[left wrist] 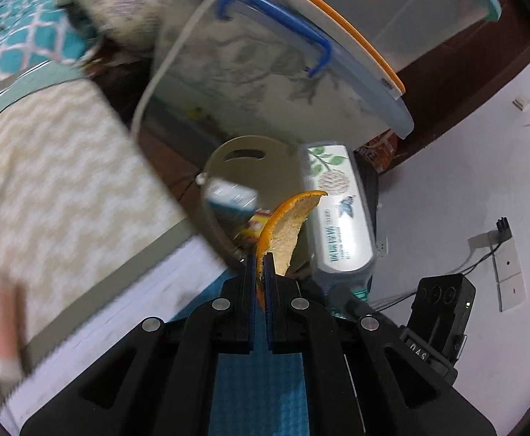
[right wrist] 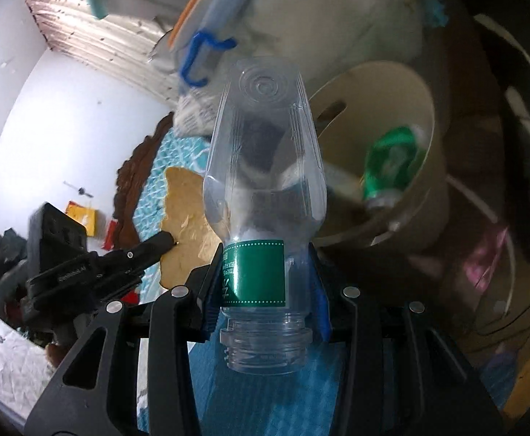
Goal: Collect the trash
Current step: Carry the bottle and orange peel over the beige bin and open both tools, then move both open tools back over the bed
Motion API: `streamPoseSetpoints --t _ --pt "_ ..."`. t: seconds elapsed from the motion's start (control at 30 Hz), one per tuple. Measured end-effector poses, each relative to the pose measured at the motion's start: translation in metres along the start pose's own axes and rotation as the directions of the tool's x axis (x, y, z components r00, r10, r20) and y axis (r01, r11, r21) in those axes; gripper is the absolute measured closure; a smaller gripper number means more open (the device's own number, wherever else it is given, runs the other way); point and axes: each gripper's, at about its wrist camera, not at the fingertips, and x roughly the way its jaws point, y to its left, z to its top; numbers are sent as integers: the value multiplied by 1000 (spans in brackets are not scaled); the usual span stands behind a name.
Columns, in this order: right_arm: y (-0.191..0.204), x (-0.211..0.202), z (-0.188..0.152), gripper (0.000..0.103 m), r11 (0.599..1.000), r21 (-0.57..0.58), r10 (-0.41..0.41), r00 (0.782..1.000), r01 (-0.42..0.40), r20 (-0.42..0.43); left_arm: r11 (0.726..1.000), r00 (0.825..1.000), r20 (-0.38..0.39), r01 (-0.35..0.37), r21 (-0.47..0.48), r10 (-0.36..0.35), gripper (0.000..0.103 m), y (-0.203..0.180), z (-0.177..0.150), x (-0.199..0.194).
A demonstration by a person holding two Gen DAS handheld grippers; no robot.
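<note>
Beige-and-white zigzag bedding [left wrist: 51, 167] filled the left of the left wrist view, with a teal-and-white lattice cloth [left wrist: 21, 40] at the far left. Far and centre, a clear plastic storage box with a blue handle and orange-edged lid [left wrist: 286, 54] loomed above the round beige plastic bin [left wrist: 221, 167], which showed a slot handle in its wall and some blurred packaging inside. The left gripper [left wrist: 264, 265] had its blue-padded fingers [left wrist: 251, 276] narrowed on a curved orange peel [left wrist: 286, 229], which stuck out forward in front of the bin's near rim. Just right of the peel lay a white wet-wipes pack printed with green leaves and a butterfly [left wrist: 341, 214], and further right a black camera unit [left wrist: 443, 301] showed against the white surface.

In the right wrist view, a white wall [right wrist: 47, 109] took the left side, with a flat tan irregular piece [right wrist: 187, 218] lying on teal patterned cloth in front of it. At centre, the right gripper [right wrist: 265, 279] clamped a clear empty plastic bottle with a green label [right wrist: 265, 167] at its labelled neck, the open, capless mouth pointing back toward the camera and the base pointing away. To its right sat the same beige bin [right wrist: 374, 83], tilted in view, with a blurred green-and-white wrapper [right wrist: 392, 163] inside. The bottle was beside the bin's rim, not in it.
</note>
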Motion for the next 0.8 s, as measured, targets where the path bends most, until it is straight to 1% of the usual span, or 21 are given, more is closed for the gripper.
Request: streamPoseSetpoints --t 0.1,0.13,0.17,0.2,0.23,0.27,0.3,0.37,0.43,0.53,0.67,0.8 --pt "-6 8 19 59 999 13 -33 999 33 -12 1000 1000 -9 -15 16 15 100 -13 19 22" --pt "-10 8 24 57 999 17 -40 999 40 -20 1000 1000 -5 -21 15 21 99 -16 24 28" --pt "-14 16 35 48 998 16 -55 998 56 -28 999 999 13 -46 16 46 99 -20 31 37" --pt "-17 19 39 39 997 12 -71 997 72 -31 998 998 18 -62 17 62 96 -22 35 44" --pt "-17 21 42 26 995 9 -97 995 97 -21 997 997 13 -81 12 80 77 -22 38 52" --pt "-19 19 42 26 992 11 -127 992 127 8 995 995 -8 -102 -4 102 64 -20 39 61" --pt "-20 15 41 26 992 4 -128 991 128 34 993 993 -21 -114 -19 113 58 -17 39 66" --pt "-20 5 36 26 991 -6 -135 988 135 80 995 995 -27 -96 -10 96 59 -12 31 67" --pt "-22 -8 26 26 990 1 -140 980 142 138 994 994 -23 -111 8 111 59 -10 25 63" --pt "-20 -16 13 26 990 21 -142 973 141 182 994 994 -2 -109 7 109 59 1 14 46" --pt "-4 -17 -1 26 990 -24 -128 972 136 197 993 991 66 -114 -15 114 58 22 -6 5" --pt "27 -8 -15 27 988 -113 -87 980 108 178 988 979 137 -147 -53 152 57 48 -33 -43"
